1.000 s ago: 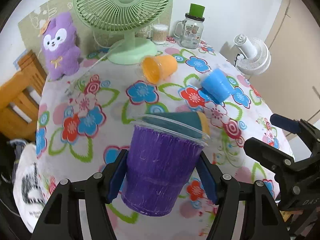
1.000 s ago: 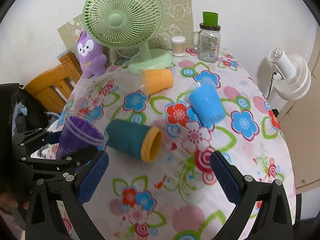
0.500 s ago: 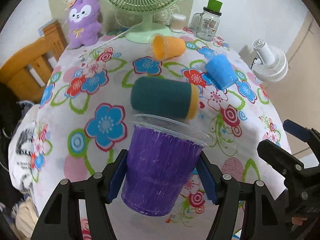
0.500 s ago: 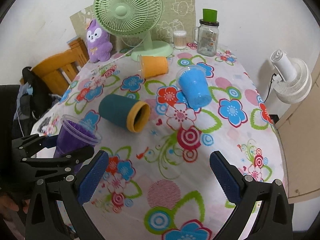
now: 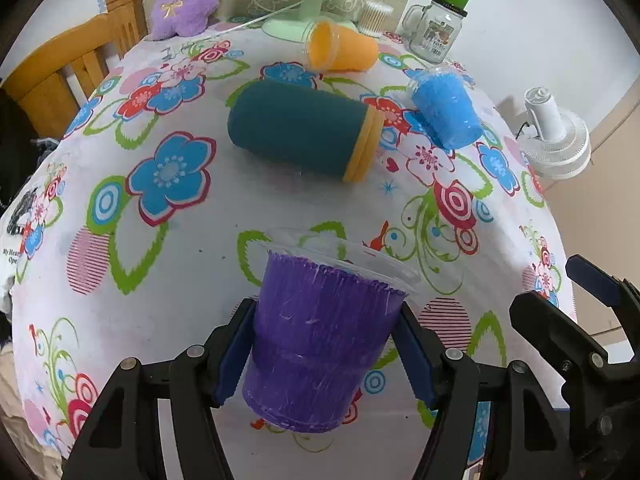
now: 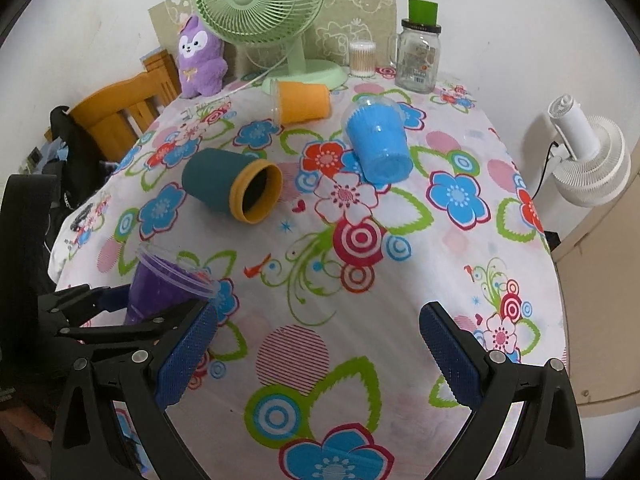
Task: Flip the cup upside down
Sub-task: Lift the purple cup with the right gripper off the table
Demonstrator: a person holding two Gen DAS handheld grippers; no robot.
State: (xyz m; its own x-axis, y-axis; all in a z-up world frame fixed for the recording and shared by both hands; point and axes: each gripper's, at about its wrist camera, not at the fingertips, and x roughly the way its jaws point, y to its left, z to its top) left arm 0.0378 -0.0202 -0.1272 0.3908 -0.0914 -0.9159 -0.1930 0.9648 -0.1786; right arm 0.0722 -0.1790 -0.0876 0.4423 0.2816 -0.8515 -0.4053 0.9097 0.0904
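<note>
Left wrist view: purple cup [image 5: 320,344] clamped in left gripper [image 5: 326,350], lifted above the flowered worktop [image 5: 180,248], rim pointing away, apparently mid-turn, not yet inverted or set down; right gripper [image 6: 316,354] spread wide, holding nothing.

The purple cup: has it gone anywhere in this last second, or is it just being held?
The left claw has carried the purple cup back toward the table's near edge, away from the teal cup; its grip is unchanged. The right claw stays open, and the orange cup and blue cup lie where they were.
</note>
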